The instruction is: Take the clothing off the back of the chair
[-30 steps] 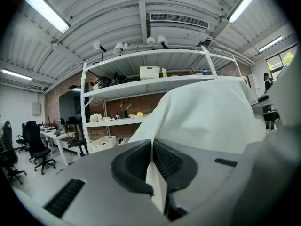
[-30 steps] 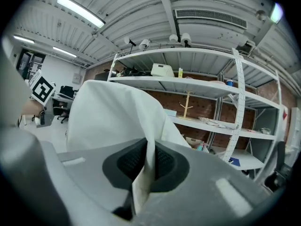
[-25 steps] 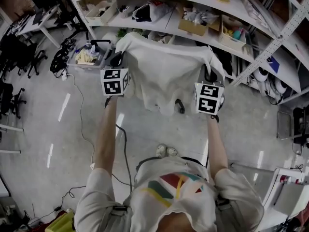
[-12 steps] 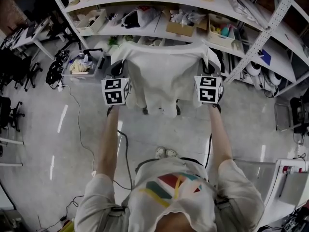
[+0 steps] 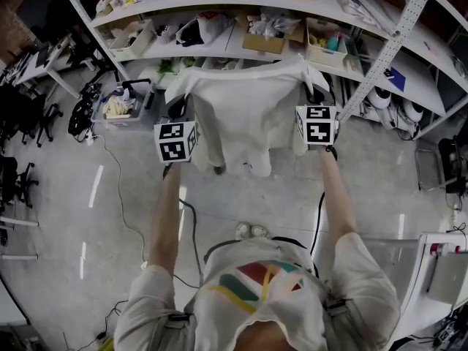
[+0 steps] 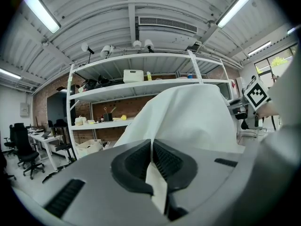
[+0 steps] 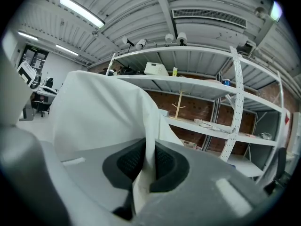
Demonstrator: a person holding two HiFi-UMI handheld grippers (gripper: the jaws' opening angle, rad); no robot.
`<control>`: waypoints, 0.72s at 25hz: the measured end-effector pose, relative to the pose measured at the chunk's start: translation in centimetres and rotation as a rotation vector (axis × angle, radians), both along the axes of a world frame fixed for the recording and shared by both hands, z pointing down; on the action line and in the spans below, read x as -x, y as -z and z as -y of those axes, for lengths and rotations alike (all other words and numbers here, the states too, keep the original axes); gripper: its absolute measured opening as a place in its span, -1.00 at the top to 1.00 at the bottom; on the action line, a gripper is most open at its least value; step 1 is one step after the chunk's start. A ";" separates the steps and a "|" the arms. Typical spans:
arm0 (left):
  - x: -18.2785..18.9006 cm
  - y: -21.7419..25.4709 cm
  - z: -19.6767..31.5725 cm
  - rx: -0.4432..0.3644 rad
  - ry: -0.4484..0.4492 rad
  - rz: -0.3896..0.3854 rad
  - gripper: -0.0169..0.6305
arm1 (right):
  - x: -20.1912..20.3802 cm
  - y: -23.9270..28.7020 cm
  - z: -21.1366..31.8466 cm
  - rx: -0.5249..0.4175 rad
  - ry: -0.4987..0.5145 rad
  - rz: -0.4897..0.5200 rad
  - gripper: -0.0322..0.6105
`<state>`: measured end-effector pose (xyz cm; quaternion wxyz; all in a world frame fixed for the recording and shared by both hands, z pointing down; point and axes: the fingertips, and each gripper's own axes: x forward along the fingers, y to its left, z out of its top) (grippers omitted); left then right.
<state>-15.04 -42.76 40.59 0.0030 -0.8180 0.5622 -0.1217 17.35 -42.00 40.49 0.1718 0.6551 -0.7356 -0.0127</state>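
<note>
While person faces shelving (image 5: 401, 39), white garment (image 5: 245, 115) hangs spread at 12 o'clock ahead, between both grippers. Left gripper (image 6: 153, 161), at 11 o'clock: jaws pinched tight on garment's left edge. Right gripper (image 7: 146, 166), at 1 o'clock: jaws clamped on its right edge. Cloth's lower hem loose above floor (image 5: 241, 196).

Matt white cloth garment (image 5: 245, 115) — ribbed black gripper pads (image 6: 165, 162), grey plastic
</note>
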 end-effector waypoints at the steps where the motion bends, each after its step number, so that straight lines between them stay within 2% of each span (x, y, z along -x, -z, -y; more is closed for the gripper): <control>1: -0.1 0.0 -0.1 -0.001 0.000 0.000 0.90 | -0.1 0.0 0.1 0.001 0.000 -0.005 0.88; 9: -0.2 0.3 -0.6 -0.011 0.006 0.003 0.90 | -0.6 0.0 0.0 -0.004 -0.002 -0.025 0.88; 13: 0.2 1.1 -1.1 -0.015 0.026 -0.080 0.90 | -0.7 0.5 -0.3 -0.016 -0.003 -0.043 0.88; 18: 0.5 4.3 -1.9 -0.116 0.030 -0.051 0.90 | -2.0 3.4 -1.6 -0.071 -0.037 -0.048 0.88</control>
